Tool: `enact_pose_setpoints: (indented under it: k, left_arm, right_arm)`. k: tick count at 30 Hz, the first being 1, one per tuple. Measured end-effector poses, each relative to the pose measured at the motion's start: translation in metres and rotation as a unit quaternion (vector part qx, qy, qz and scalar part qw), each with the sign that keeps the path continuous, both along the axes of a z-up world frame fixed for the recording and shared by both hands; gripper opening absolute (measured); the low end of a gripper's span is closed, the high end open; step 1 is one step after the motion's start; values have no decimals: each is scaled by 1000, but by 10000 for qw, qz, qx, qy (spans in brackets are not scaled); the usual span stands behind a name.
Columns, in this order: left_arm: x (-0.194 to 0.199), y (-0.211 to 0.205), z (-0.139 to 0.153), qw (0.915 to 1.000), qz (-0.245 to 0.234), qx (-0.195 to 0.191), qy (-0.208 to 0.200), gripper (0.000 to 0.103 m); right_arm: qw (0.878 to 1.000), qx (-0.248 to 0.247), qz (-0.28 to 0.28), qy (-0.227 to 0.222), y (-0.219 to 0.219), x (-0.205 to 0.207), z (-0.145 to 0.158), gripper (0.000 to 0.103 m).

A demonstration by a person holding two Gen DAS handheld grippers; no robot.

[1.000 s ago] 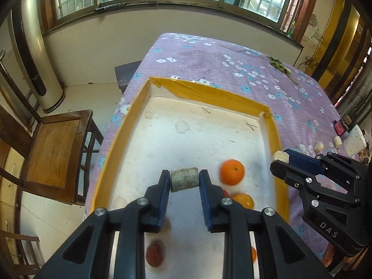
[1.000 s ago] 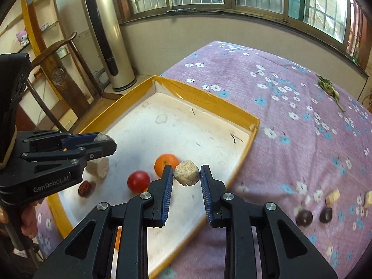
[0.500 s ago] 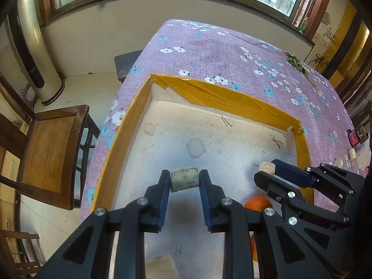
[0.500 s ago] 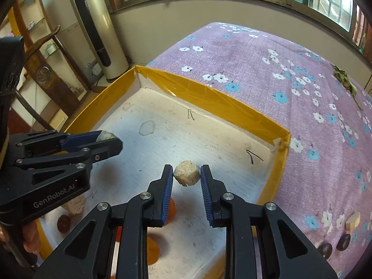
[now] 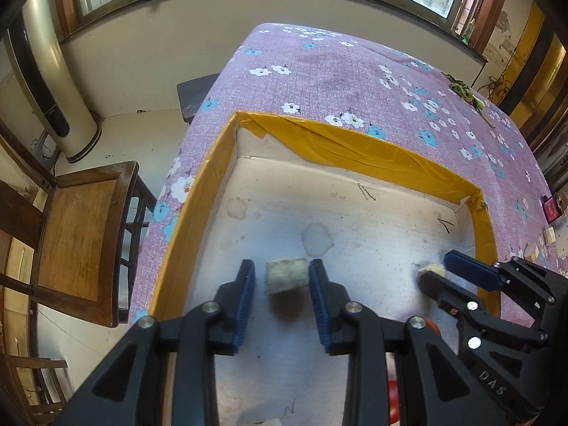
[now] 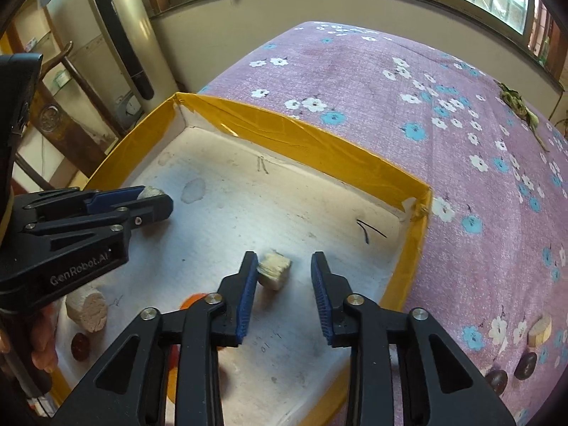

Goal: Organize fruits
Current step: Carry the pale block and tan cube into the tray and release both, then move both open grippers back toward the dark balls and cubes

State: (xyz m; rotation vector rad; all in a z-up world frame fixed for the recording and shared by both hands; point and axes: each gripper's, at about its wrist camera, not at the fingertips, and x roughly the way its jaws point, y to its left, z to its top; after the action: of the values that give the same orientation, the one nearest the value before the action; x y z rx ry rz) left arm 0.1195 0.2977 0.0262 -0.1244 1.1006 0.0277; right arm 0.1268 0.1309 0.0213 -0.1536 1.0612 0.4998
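Legible markings, two in all. The black plastic body of the left gripper (image 6: pixel 156 200), seen from the right wrist camera, bears the pale raised lettering "GenRobot.AI" along its side, the last letter partly cut by an edge. The black plastic body of the right gripper (image 5: pixel 435 269), seen from the left wrist camera, bears the letters "DAS" low on its side. Nothing else reads clearly.

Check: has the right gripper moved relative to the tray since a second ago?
Yes. The right gripper went deeper over the yellow-rimmed tray toward its far wall; fingers just opened, pale chunk released.
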Motion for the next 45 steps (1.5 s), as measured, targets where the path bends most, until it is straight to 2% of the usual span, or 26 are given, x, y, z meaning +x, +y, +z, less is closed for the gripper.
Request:
enact_pose_setpoints:
  k: [4, 8, 12, 14, 18, 20, 23, 29, 35, 45]
  left_arm:
    - [-7, -2, 2, 10000, -18, 51, 2, 38]
    - [-19, -4, 10, 9996, 37, 214, -203, 60]
    - [-34, -1, 22, 9987, 155, 241, -419, 61]
    - [-43, 0, 26, 9983, 225, 176, -504, 66]
    - [-60, -5, 31, 9976, 259, 220, -608, 67]
    - [-69, -10, 34, 9973, 257, 210, -653, 74]
    - [-83, -21, 38, 9967, 257, 224, -743, 77]
    - [-104, -55, 49, 9959, 161, 318, -832, 86]
    - [-116, -105, 56, 9963, -103, 260, -808, 89]
    - [-117, -198, 48, 9944, -757, 527, -506, 89]
  right_arm:
    - [9999, 31, -91, -97, -10, -6, 9, 31]
    - [9994, 194, -255, -121, -22, -18, 20, 32]
    - [9985, 368, -370, -154, -33, -40, 33, 35]
    - [9982, 395, -422, -184, -39, -54, 39, 41]
    - [9970, 460, -568, -236, -54, -79, 46, 54]
    - [9961, 461, -701, -256, -65, -91, 46, 67]
    - [9951, 464, -837, -252, -82, -104, 46, 71]
    - [9945, 399, -913, -327, -119, -124, 44, 72]
    - [9928, 344, -1074, -396, -167, -140, 39, 73]
    - [9831, 570, -1700, -377, -259, -120, 29, 73]
